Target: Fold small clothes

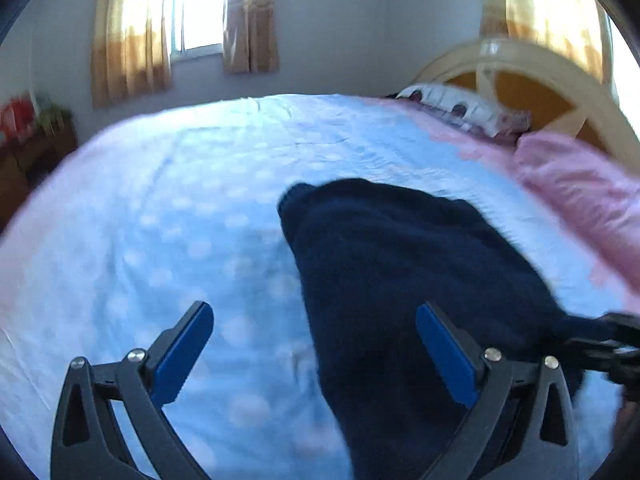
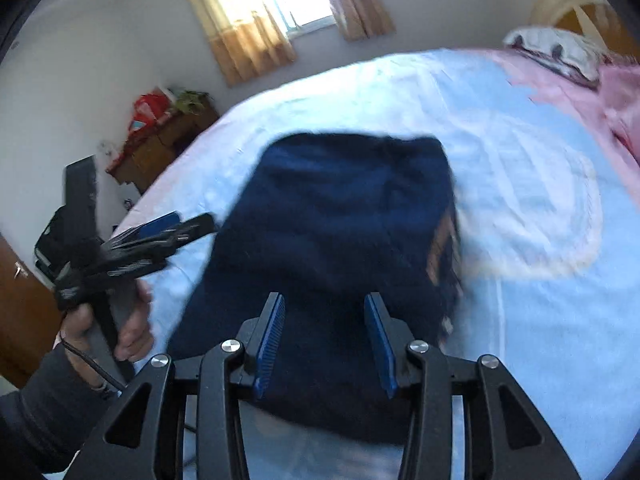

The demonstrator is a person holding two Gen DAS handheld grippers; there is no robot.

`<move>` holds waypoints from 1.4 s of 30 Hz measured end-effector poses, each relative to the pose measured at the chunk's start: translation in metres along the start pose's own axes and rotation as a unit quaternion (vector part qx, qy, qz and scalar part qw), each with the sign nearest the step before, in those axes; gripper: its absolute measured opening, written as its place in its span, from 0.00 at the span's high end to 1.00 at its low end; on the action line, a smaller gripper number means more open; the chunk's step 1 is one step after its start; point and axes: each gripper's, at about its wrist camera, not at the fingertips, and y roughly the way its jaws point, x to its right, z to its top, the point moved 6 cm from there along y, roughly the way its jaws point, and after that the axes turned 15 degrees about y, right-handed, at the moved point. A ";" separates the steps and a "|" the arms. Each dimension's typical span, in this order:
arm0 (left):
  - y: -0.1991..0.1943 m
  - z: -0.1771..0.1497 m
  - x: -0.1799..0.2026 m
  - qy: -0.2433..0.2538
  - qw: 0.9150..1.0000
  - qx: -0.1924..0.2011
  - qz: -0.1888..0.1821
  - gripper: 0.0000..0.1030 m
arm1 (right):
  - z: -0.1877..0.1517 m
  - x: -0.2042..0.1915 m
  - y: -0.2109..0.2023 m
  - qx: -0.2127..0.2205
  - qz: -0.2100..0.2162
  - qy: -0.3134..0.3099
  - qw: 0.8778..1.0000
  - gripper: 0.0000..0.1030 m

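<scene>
Both claws, left gripper (image 1: 314, 350) and right gripper (image 2: 325, 340), gaped empty above the dark garment (image 2: 340, 216); blurred motion risked rumpling its fold on the bedsheet (image 1: 160, 200).

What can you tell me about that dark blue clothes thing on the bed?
The navy garment looks soft and fuzzy, like knit or fleece. It lies flat on the light blue spotted bedsheet, folded into a rough rectangle, with some orange-brown showing along its right edge. Both grippers are open; whether either touches it cannot be told. The blur hides finer detail.
</scene>
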 end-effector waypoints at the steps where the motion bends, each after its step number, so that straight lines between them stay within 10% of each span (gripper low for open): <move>1: 0.011 0.003 0.001 0.011 1.000 -0.016 0.015 0.00 | 0.008 -0.001 0.008 0.002 -0.006 0.001 1.000 0.58; 5: 0.048 -0.003 0.003 0.047 0.997 -0.047 0.044 0.00 | 0.019 0.024 0.049 -0.031 -0.062 0.034 0.997 0.58; 10: 0.059 -0.008 -0.006 0.013 0.999 -0.028 0.009 0.00 | 0.028 0.039 0.062 -0.026 -0.033 0.082 0.996 0.58; 23: 0.009 -0.023 -0.013 -0.049 0.998 -0.005 -0.041 0.00 | -0.014 -0.017 0.024 0.010 -0.047 -0.058 0.997 0.58; 31: 0.013 -0.032 -0.005 -0.030 0.998 -0.010 -0.047 0.00 | -0.028 0.011 0.051 -0.041 -0.068 -0.018 0.997 0.58; 42: -0.006 -0.043 0.015 -0.019 0.995 -0.030 -0.092 0.00 | 0.034 0.051 0.010 0.018 -0.024 0.045 0.999 0.57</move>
